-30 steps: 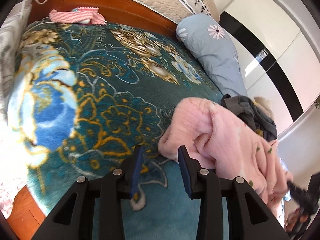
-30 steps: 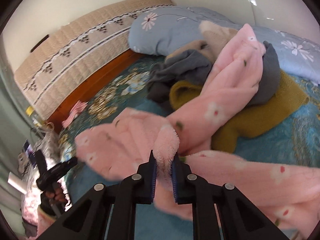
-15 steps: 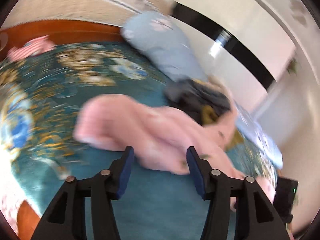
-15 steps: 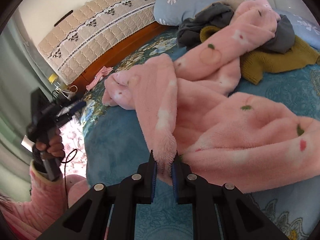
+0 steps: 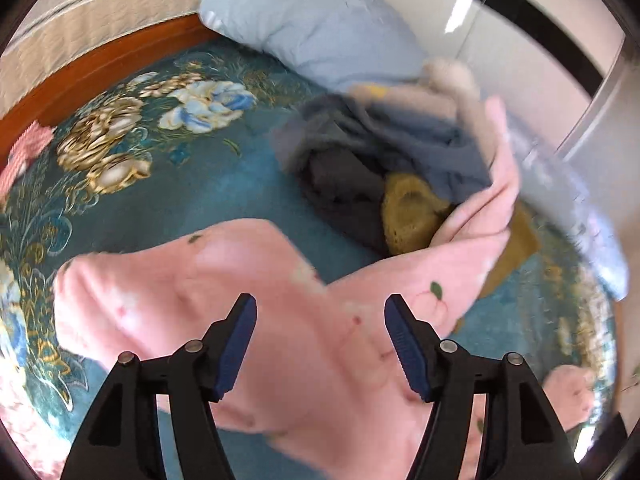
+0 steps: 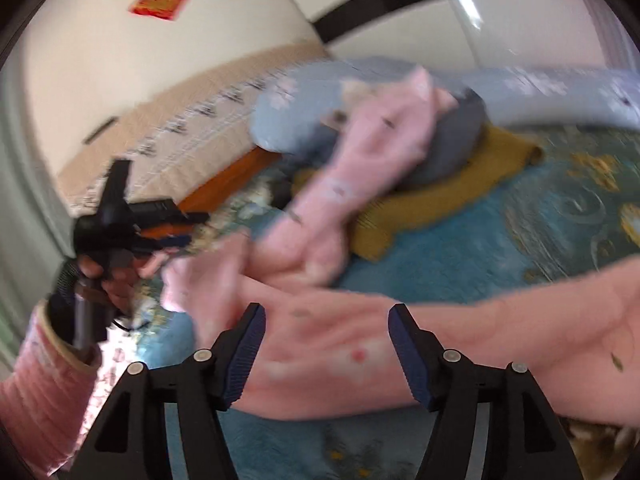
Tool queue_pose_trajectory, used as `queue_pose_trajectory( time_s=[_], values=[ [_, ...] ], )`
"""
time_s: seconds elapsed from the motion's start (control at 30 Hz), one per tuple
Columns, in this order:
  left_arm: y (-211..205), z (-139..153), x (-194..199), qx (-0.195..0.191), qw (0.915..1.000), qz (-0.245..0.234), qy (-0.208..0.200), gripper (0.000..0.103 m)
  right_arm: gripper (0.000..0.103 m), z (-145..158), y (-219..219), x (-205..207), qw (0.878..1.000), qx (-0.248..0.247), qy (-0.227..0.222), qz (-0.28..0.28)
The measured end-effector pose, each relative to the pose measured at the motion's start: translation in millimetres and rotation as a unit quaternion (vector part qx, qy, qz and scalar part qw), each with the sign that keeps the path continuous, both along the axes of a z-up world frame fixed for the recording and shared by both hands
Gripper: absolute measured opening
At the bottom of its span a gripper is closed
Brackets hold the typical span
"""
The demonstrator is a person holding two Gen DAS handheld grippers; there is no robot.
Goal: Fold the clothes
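A fluffy pink garment with small fruit prints lies spread on the teal floral bedspread. My left gripper is open and hovers just above it, empty. In the right wrist view the same pink garment lies under my right gripper, which is open and empty. One pink sleeve runs up over the clothes pile. The left gripper held in a hand shows at the left of the right wrist view.
A pile of grey and mustard clothes lies behind the pink garment, against light blue pillows. A wooden headboard rail and quilted padding run along the back. A small pink cloth lies at far left.
My right gripper has opened and let go of the pink garment, which dropped onto the bed. My left gripper has swung right over the garment and opened wider.
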State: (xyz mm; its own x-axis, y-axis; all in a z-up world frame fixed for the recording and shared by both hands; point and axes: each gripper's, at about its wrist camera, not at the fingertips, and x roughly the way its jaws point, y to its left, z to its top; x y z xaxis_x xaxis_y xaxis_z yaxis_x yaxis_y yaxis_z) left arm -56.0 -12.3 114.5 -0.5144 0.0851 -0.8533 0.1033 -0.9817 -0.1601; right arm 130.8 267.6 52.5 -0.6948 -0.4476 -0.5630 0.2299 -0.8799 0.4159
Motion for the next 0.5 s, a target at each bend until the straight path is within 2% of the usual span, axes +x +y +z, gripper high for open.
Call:
queue_pose_trajectory(
  time_s=[0.07,0.13,0.2,0.27,0.3,0.33,0.37,0.4,0.43,0.5],
  values=[
    [22.8,-10.6,-13.3,-0.053,0.9981,-0.017,-0.026,0.068,0.069,-1.2,11.1,-0.6,1.000,-0.020,0.002,-0.013],
    [45.9,-26.9,-21.6,-0.117,0.9909,-0.036,-0.056,0.068,0.072,-0.3,19.3,-0.4,0.999,-0.039,0.006,-0.015],
    [65.9,-45.6,-23.6,-0.166,0.9806,-0.075,-0.074,0.068,0.074,-2.7,20.9,-1.4,0.999,-0.034,0.006,-0.021],
    [76.3,-58.6,-20.9,-0.226,0.9669,-0.096,-0.071,0.067,0.074,-6.6,22.8,-3.6,0.999,-0.040,-0.003,-0.016],
    [77.7,-63.3,-18.2,-0.258,0.9591,-0.096,-0.065,0.064,0.074,-7.1,24.3,-4.6,0.999,-0.043,-0.008,-0.014],
    [75.3,-64.3,-16.4,-0.272,0.9561,-0.092,-0.061,0.047,0.074,-7.2,26.0,-5.6,0.999,-0.045,-0.013,-0.012],
    [72.3,-65.0,-14.8,-0.282,0.9536,-0.087,-0.057,0.035,0.075,-7.6,27.0,-7.2,0.999,-0.043,-0.017,-0.012],
    [64.7,-62.7,-14.1,-0.276,0.9559,-0.080,-0.058,0.013,0.075,-8.0,27.7,-9.0,0.999,-0.041,-0.021,-0.012],
    [56.6,-60.0,-13.1,-0.269,0.9584,-0.074,-0.058,0.007,0.075,-9.5,27.7,-9.1,0.999,-0.039,-0.024,-0.013],
    [42.6,-50.4,-7.0,-0.251,0.9644,-0.068,-0.047,0.006,0.075,-11.8,27.1,-9.2,0.999,-0.037,-0.030,-0.013]
  ],
)
